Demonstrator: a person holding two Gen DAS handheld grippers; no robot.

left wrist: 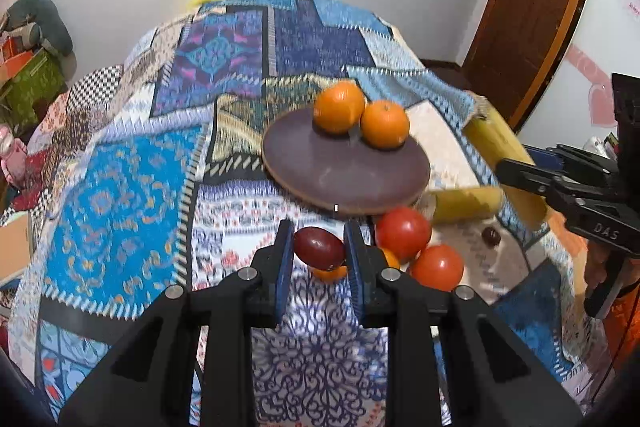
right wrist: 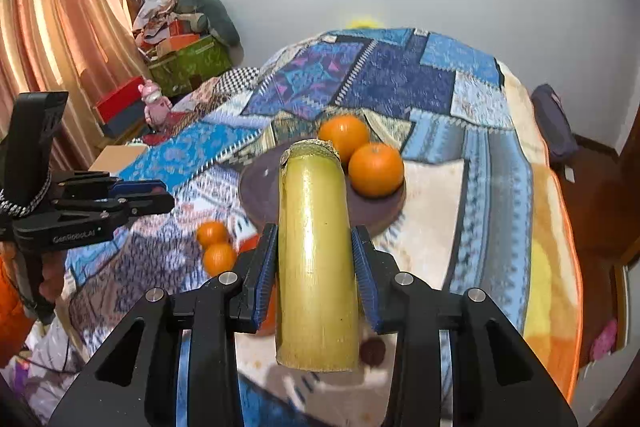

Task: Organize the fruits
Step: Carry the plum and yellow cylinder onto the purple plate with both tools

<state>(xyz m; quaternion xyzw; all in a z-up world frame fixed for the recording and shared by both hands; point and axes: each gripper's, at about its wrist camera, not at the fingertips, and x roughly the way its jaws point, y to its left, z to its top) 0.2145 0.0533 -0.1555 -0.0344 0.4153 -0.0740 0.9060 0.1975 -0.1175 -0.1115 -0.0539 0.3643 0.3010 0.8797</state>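
The dark red oval fruit (left wrist: 320, 248) sits crosswise between the blue pads of the left gripper (left wrist: 319, 251), whose jaws are clamped on it, lifted clear of the patterned blanket (left wrist: 120, 187) that covers the bed. The gripper points steeply downward toward the blanket. The fruit is smooth and glossy with a soft highlight along its top.

The right gripper (right wrist: 315, 259) also tilts downward, its jaws pressed against the sides of a pale yellow-green cane section (right wrist: 316, 259). The section stands lengthwise between the fingers, with a rough fibrous cut end at its far tip and a flat cut end near the camera.

Just beyond both grippers lies a round dark brown board (left wrist: 348, 167) bearing two oranges (left wrist: 339, 105) that touch each other at its far side; the near half of the board is bare. Below the board's near edge two red tomatoes (left wrist: 403, 231) rest together on the blanket, with small orange fruits (right wrist: 212, 233) beside them and another cane section (left wrist: 466, 203) just to their right. A small dark fruit (left wrist: 491, 237) lies near it.

The blanket stretches wide and open to the left and beyond the board. The bed's edge drops away at the right, towards a wooden door (left wrist: 532, 7).
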